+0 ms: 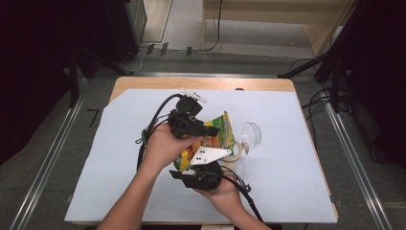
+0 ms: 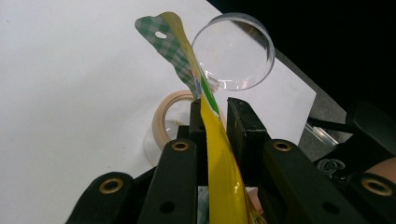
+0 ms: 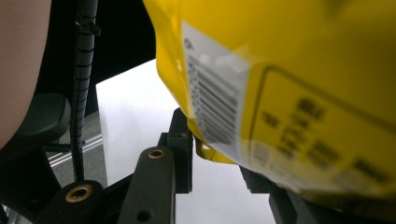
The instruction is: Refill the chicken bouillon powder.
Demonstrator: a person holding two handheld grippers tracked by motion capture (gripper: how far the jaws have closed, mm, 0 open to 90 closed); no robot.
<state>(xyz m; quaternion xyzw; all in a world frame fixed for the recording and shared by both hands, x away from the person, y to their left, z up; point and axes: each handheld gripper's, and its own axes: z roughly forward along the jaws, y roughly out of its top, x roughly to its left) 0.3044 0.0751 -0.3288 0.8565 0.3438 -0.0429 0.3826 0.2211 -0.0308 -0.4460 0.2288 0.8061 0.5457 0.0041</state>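
Observation:
A yellow and green snack bag (image 1: 221, 130) is held up off the white sheet between both grippers. My left gripper (image 1: 209, 130) comes in from the left and is shut on the bag's upper edge; in the left gripper view the thin yellow foil (image 2: 219, 177) is pinched between the black jaws of that gripper (image 2: 215, 116), and the green checked hang tab sticks out beyond them. My right gripper (image 1: 203, 166) sits below, under its grey plate. In the right gripper view the bag's bottom corner (image 3: 212, 151) lies between the jaws, with the barcode side close to the camera.
A clear round plastic dish (image 1: 252, 134) (image 2: 233, 51) lies on its side right of the bag. A roll of beige tape (image 1: 236, 154) (image 2: 163, 116) rests flat just beneath the bag. The white sheet (image 1: 119, 163) covers most of the wooden table.

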